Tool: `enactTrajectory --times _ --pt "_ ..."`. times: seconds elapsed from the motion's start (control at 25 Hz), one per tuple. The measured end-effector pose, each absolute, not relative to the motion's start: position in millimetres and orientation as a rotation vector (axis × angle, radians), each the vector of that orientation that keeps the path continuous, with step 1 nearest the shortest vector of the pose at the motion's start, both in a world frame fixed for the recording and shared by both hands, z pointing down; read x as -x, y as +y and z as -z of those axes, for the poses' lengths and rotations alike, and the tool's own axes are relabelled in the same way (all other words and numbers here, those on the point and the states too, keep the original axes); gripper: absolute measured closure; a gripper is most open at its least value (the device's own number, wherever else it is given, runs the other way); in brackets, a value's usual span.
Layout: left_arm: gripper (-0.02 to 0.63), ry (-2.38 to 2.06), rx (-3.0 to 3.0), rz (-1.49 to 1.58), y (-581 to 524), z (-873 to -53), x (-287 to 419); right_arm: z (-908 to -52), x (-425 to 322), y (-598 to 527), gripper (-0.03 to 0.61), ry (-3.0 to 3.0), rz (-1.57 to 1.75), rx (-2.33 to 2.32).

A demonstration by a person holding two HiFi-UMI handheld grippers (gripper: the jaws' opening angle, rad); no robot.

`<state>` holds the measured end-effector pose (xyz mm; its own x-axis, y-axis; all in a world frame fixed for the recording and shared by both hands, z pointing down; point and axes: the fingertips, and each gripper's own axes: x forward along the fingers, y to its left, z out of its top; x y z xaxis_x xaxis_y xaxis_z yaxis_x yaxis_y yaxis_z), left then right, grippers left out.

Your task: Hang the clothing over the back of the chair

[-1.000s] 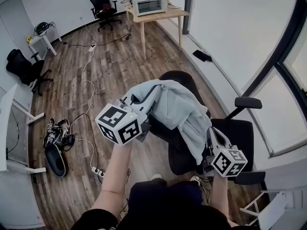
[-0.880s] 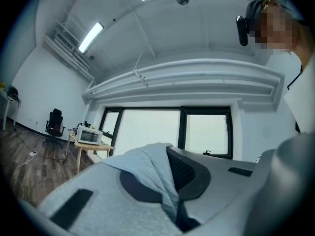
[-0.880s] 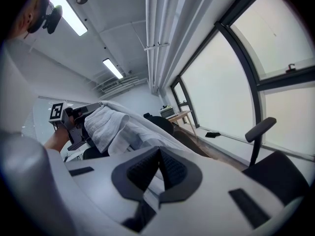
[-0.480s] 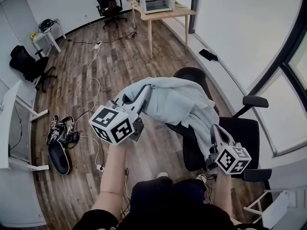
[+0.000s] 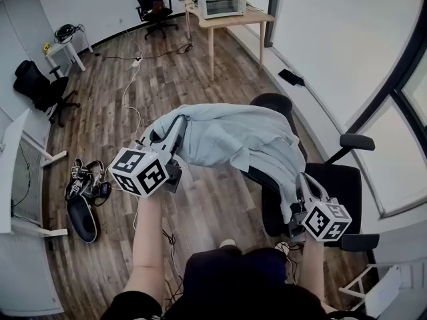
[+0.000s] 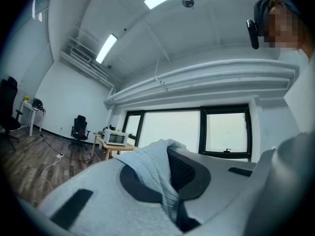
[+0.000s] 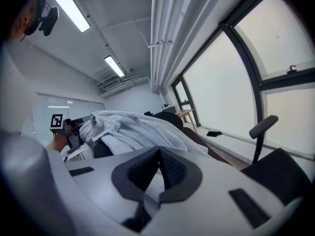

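Nearest of all, the person's knees (in dark trousers) are seen just short of the chair (image 5: pixel 333 185), with a forearm stretched out on either side. The right tongs (image 5: pixel 301 181) are held at the near edge of the chair's seat. Their jaws are pressed together on a hanging fold of the clothing (image 5: pixel 233 135). In the right gripper view a pale strip of cloth is pinched between the dark pads (image 7: pixel 172 168). The left tongs (image 5: pixel 176 127) are held well out to the left of the chair, pointing level. They are likewise clamped on the clothing, a bunched edge of which is nipped between their jaws in the left gripper view.

The clothing, a light blue-grey garment, is draped across the top of the chair's back (image 5: pixel 272 103), whose black end shows beyond the cloth. One part hangs down towards the seat and the right tongs. The other part is drawn out in the air to the left of the chair, above the wooden floor (image 5: pixel 200 85).

Left of the chair, a white cable (image 5: pixel 124 92) is trailed over the floor, and a heap of dark gear (image 5: pixel 83 189) is lying nearer the wall. Beyond the chair, a flat black thing (image 5: pixel 291 77) is lying on the floor by the window wall. Farther off, a wooden desk (image 5: pixel 230 21) is standing with a white oven (image 5: pixel 221 3) on it. Left of that desk, another black office chair (image 5: pixel 152 2) is placed against the far wall.
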<state>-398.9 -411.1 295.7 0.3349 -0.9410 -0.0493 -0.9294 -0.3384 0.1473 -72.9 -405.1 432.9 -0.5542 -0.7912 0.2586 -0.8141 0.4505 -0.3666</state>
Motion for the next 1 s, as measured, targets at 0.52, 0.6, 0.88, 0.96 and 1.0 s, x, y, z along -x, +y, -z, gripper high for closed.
enactTrajectory --times 0.52,0.6,0.88,0.96,1.0 --pt "0.606 -1.741 -2.46 0.056 -405.6 -329.4 426.2 -427.3 82.5 -398.1 0.577 -2.627 -0.716 -1.47" --pt "0.606 -1.694 -2.483 0.011 -401.2 -342.4 415.7 -426.8 83.0 -396.7 0.577 -2.639 -0.749 -1.464" --pt "0.606 -1.509 -2.527 -0.04 -380.4 -384.8 385.3 -427.0 86.4 -394.4 0.577 -2.634 -0.746 -1.457" --pt "0.606 -1.459 -2.542 -0.054 -372.4 -394.1 377.4 -429.7 85.7 -392.4 0.577 -2.625 -0.75 -1.458" --pt "0.606 -1.43 -2.549 -0.061 -368.3 -398.9 373.2 -431.4 85.6 -391.3 0.577 -2.622 -0.752 -1.454"
